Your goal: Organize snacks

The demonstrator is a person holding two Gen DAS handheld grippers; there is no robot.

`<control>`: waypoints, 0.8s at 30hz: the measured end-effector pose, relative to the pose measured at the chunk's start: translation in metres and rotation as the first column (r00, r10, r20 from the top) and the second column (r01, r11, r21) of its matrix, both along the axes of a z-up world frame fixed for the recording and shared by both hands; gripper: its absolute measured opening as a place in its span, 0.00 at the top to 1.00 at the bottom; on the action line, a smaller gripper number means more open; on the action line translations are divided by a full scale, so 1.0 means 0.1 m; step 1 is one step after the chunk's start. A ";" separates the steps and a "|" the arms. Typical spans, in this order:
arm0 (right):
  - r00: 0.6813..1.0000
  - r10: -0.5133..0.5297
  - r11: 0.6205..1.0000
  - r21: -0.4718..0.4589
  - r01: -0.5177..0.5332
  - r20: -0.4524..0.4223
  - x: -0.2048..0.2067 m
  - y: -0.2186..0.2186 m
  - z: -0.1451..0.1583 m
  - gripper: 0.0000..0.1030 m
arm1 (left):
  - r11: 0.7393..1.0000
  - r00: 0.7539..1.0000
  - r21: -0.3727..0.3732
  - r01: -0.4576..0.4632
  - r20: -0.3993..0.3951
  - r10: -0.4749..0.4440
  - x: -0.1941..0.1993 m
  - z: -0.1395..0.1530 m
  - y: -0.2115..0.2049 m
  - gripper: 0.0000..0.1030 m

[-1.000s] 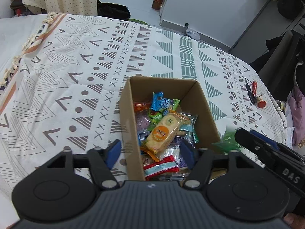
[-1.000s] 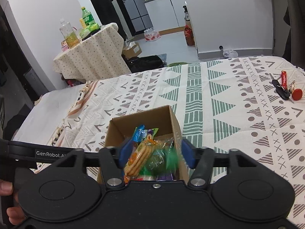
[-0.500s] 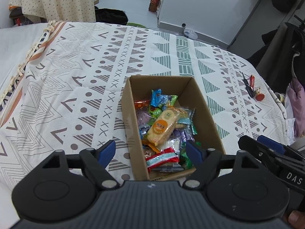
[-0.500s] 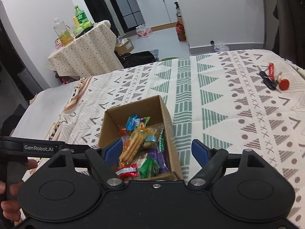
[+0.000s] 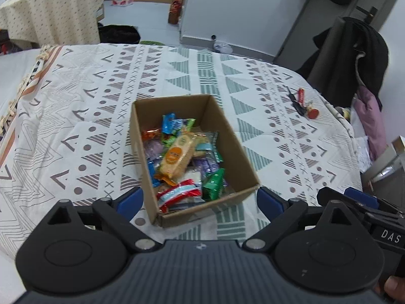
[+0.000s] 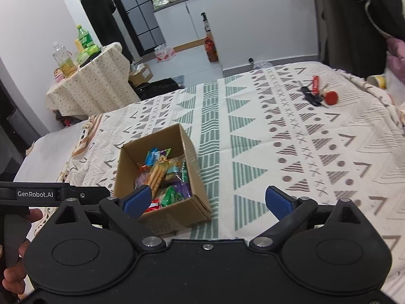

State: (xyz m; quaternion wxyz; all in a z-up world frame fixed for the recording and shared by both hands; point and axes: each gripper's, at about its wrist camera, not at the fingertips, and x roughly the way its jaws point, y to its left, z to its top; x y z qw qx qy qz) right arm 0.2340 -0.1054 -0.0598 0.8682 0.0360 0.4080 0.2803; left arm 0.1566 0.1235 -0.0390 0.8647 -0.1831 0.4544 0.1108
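An open cardboard box (image 5: 235, 152) (image 6: 192, 157) sits on the patterned bedspread, filled with several wrapped snacks. A long orange-labelled biscuit pack (image 5: 177, 155) (image 6: 157, 173) lies on top, with a red-and-white packet (image 5: 177, 192) and a green packet (image 5: 214, 183) (image 6: 170, 196) near the front wall. My left gripper (image 5: 200, 200) is open and empty, held back in front of the box's near wall. My right gripper (image 6: 207, 198) is also open and empty, to the near right of the box.
A bunch of keys with a red tag (image 5: 301, 103) (image 6: 317, 92) lies on the bedspread at the far right. A cloth-covered side table (image 6: 88, 83) with bottles stands beyond the bed's far left. Dark clothes (image 5: 354, 58) hang past the right edge.
Both grippers have pulled back and up from the box and opened wider. The green packet seen blurred at the right gripper one second ago now lies in the box.
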 end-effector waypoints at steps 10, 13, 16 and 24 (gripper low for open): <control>0.992 -0.126 0.992 0.010 0.126 0.025 -0.29 -0.41 0.13 0.00 | 0.997 0.996 0.038 0.073 0.046 -0.075 -0.17 0.18 -0.33 0.00; 0.989 -0.143 0.990 0.013 0.142 0.043 -0.40 -0.49 0.17 0.00 | 0.994 0.994 0.052 0.096 0.054 -0.099 -0.25 0.22 -0.40 0.00; 0.987 -0.149 0.989 0.023 0.148 0.052 -0.51 -0.56 0.21 0.00 | 0.992 0.991 0.067 0.109 0.065 -0.113 -0.33 0.26 -0.47 0.00; 0.983 -0.163 0.987 0.007 0.163 0.085 -0.81 -0.68 0.28 0.00 | 0.986 0.984 0.085 0.141 0.101 -0.150 -0.61 0.35 -0.64 0.00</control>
